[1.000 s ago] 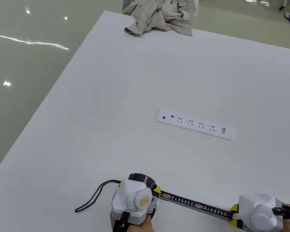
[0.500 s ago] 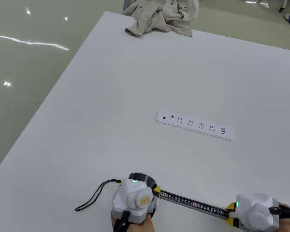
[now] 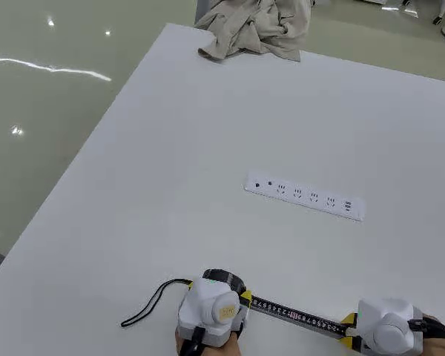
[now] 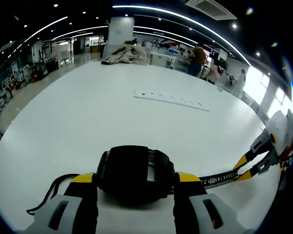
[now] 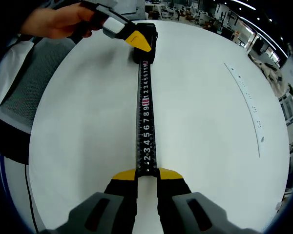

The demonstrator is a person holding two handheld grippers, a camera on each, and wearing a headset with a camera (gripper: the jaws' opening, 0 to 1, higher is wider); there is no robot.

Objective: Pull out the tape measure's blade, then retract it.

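Grip arrangement for drawing the blade of the tape measure, which sits on the white table near the person's edge. The left gripper clamps the black case between its yellow-tipped jaws and pins it to the table. The right gripper pinches the free end of the blade, its jaws pressed together on the tip. Only a short length is out, so the pull appears to be the step in hand. It is done well by moving the right gripper straight away from the case along the line of the blade, low over the table, so that the strip neither twists nor kinks. The left gripper should hold the case square and unmoving. For the return, the tip is best walked back under a firm pinch, not let go to snap home. The blade is a narrow black strip with white figures and a short red-marked stretch, and it lies flat and straight between the two grippers. A thin black cord trails from the case on the side away from the blade. A white power strip and a heap of cloth lie well apart, clear of the pull.
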